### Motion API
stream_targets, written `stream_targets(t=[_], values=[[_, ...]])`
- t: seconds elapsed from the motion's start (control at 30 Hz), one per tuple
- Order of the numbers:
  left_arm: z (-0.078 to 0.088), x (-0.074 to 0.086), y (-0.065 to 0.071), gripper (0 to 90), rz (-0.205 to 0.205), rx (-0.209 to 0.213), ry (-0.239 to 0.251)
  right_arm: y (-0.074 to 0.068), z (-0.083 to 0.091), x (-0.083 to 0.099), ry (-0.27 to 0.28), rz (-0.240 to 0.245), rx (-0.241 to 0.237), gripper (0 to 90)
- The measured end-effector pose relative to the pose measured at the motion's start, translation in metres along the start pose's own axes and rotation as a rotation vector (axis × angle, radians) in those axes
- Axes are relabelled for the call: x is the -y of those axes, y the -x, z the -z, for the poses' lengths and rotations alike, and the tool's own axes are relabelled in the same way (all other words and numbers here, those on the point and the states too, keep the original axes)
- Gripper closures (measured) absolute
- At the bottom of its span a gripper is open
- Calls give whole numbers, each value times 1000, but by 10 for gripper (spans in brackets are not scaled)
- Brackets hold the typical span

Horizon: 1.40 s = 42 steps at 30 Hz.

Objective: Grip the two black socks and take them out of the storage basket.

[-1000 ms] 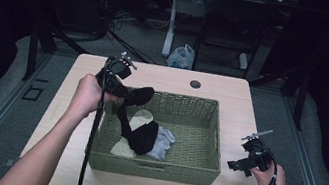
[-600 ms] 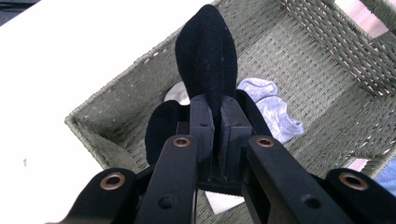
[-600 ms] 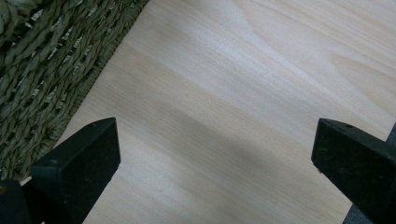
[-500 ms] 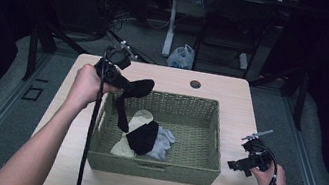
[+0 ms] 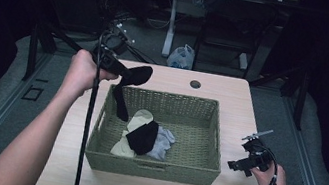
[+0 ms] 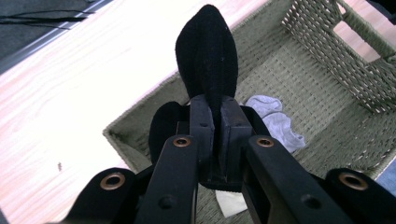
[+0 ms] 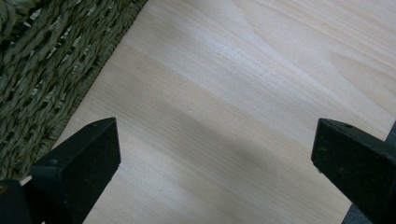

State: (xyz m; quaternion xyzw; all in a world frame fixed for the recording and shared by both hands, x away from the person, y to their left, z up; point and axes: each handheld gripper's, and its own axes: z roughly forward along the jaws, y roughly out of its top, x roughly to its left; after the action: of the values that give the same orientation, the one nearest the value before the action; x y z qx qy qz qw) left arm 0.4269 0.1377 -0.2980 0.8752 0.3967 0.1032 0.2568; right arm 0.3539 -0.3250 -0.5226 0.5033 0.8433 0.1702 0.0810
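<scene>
In the high view, at upper left of centre, the left claw (image 5: 123, 69) is clamped on a black sock (image 5: 129, 84) that hangs over the far-left corner of the woven basket (image 5: 190, 168), its lower end dangling inside the rim. On the basket floor, toward its left, lie a cream sock (image 5: 139, 118), a second black sock (image 5: 143, 137) and a pale grey sock (image 5: 163, 140), bunched together and touching. At lower right the right claw (image 5: 236, 166) hovers over bare tabletop (image 5: 244, 116) just beside the basket's right wall, its jaws spread wide and holding nothing.
</scene>
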Motion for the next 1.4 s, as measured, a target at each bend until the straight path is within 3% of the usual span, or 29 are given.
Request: stream_targets(t=[0.43, 0.87, 1.1, 1.4], values=[[36, -3, -17, 862, 31, -65, 28, 0, 0, 0, -3, 8, 13, 8], [72, 26, -48, 862, 115, -128, 50, -1, -1, 0, -4, 8, 16, 8], [75, 47, -63, 862, 161, -160, 28, -1, -1, 0, -5, 11, 14, 9], [61, 77, -87, 862, 244, -172, -6, -1, -1, 0, -6, 11, 15, 9]])
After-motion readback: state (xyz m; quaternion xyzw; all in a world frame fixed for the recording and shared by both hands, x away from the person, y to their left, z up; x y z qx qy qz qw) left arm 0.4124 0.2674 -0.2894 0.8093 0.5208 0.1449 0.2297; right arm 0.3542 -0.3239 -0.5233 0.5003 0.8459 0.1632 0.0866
